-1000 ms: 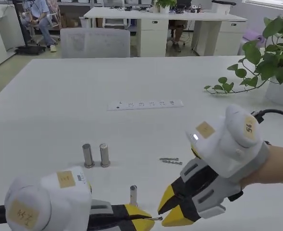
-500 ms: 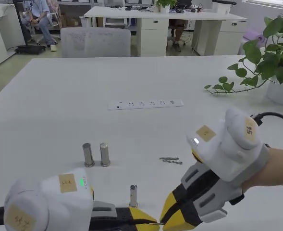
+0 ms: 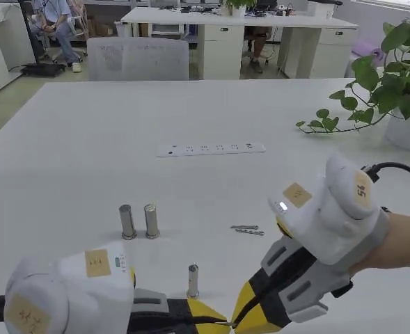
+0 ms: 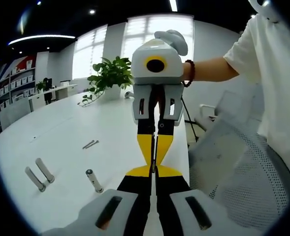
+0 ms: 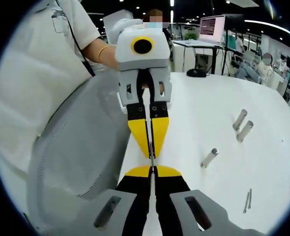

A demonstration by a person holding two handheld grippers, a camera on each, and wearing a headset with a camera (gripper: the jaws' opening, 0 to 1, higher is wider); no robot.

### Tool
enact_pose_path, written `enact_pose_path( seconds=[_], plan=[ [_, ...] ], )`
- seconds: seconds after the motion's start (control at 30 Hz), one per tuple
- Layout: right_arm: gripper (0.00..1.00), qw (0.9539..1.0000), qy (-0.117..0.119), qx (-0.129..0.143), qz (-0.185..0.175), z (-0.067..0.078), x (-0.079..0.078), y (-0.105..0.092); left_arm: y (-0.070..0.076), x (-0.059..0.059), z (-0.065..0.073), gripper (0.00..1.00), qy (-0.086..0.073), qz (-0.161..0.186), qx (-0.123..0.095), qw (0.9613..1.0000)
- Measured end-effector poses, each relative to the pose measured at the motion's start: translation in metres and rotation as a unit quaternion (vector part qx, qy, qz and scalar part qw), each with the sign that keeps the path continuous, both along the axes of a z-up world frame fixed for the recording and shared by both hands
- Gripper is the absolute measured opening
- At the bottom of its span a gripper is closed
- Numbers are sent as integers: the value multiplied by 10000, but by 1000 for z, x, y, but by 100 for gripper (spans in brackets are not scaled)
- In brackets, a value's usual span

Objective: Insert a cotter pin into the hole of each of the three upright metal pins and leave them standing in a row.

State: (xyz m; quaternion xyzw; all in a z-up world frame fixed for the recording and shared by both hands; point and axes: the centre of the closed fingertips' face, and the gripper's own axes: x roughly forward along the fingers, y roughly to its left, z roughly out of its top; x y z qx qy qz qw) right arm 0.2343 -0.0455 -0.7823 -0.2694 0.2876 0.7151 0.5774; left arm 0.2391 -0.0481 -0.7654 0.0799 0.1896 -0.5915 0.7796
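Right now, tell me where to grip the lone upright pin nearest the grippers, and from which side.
Take the lone pin low on its round shaft, jaws level, probably from the near side: it stands upright, apart from the pair of pins, and the right gripper is close there.

On table (image 3: pixel 86 139), left of middle: two pins (image 3: pixel 152 221) upright side by side, just apart. Nearer and to their right, third pin (image 3: pixel 193 280). Right of the pair, loose cotter pins (image 3: pixel 246 230) lying flat. Behind all, power strip (image 3: pixel 210 149). Far right, plant (image 3: pixel 392 76). At near edge, left gripper (image 3: pixel 215 322) and right gripper (image 3: pixel 245 316) tip to tip, cotter pin (image 4: pixel 154 168) between.
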Motion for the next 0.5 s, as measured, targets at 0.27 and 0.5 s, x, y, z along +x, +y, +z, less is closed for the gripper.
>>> enact_pose_path(
  seconds=[0.27, 0.5],
  plan=[
    [2, 10000, -97, -5, -9, 2, 3, 0, 1, 5, 1, 1, -70, 131, -35, 9999],
    [2, 9997, -205, -96, -88, 2, 9, -2, 4, 13, 0, 9, -113, 333, -79, 9993]
  ],
)
